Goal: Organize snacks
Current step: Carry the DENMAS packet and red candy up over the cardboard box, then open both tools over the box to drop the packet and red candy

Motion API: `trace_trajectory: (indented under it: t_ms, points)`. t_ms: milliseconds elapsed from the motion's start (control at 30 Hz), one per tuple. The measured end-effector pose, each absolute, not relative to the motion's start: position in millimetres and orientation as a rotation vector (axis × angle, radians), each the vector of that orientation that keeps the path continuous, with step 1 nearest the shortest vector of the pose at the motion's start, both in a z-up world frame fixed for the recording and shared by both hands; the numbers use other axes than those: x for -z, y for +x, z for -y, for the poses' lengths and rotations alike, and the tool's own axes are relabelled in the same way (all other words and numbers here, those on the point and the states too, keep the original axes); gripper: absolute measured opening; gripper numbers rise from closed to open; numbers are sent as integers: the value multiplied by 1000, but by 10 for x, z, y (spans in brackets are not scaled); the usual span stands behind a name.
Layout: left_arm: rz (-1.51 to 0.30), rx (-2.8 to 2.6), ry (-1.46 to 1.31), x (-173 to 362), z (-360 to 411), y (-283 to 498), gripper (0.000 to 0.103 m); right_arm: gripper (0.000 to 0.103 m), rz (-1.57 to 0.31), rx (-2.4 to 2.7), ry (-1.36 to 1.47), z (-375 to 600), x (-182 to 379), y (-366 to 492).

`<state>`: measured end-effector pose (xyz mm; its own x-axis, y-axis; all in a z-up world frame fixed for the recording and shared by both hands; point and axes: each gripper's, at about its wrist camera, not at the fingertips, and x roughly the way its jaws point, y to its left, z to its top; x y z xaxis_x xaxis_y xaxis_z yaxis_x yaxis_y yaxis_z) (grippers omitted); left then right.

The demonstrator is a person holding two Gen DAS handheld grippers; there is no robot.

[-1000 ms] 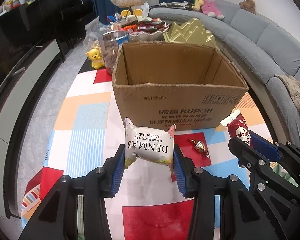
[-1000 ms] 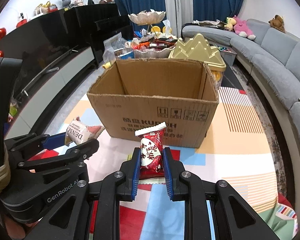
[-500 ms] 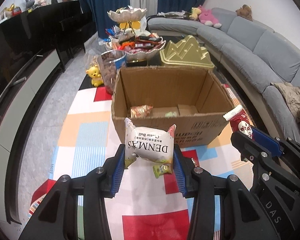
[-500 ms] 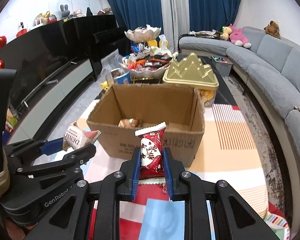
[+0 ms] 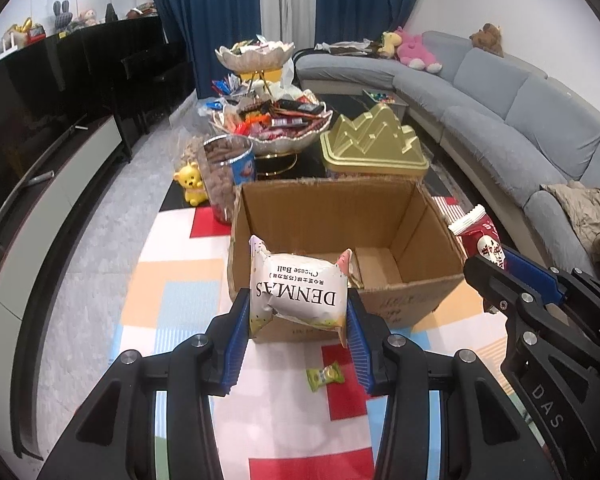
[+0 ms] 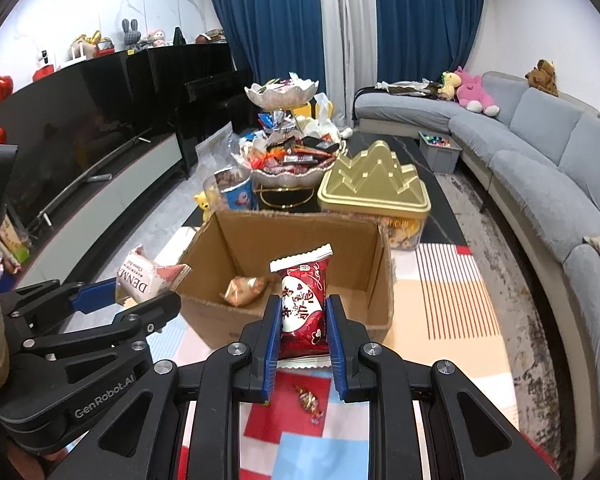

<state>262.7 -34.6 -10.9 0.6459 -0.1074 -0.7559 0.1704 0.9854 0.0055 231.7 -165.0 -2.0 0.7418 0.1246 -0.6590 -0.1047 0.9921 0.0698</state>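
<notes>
Fingers (image 5: 236, 344) of both grippers clamp snack packets just short of the open box's (image 5: 416, 284) near rim.

One open brown cardboard box (image 6: 288, 320); two held snack packets, one white (image 5: 298, 296), one red (image 6: 302, 312); one golden packet (image 6: 244, 290) inside; two wrapped candies, green (image 5: 325, 376) and red (image 6: 309, 400), on the mat.

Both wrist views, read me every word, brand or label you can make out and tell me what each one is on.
"DENMAS", "Cheese Ball": white snack packet, seen upside down.
"Love": red snack packet; its large white characters are not legible to me.
"GenRobot.AI": left hand-held gripper body.
"DAS": right hand-held gripper body.
Cardboard box print: too blurred to read.
</notes>
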Motion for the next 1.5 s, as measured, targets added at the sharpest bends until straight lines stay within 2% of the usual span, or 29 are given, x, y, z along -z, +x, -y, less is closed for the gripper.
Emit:
trace_trajectory:
  t_ms: [700, 1500]
  points:
    - [-816, 174, 114, 87, 406, 3093, 44, 23, -696, -114, -21, 1661, -94, 2823]
    - [-850, 196, 113, 221, 456, 3419, 46, 23, -762, -127, -14, 1678, 6, 3273]
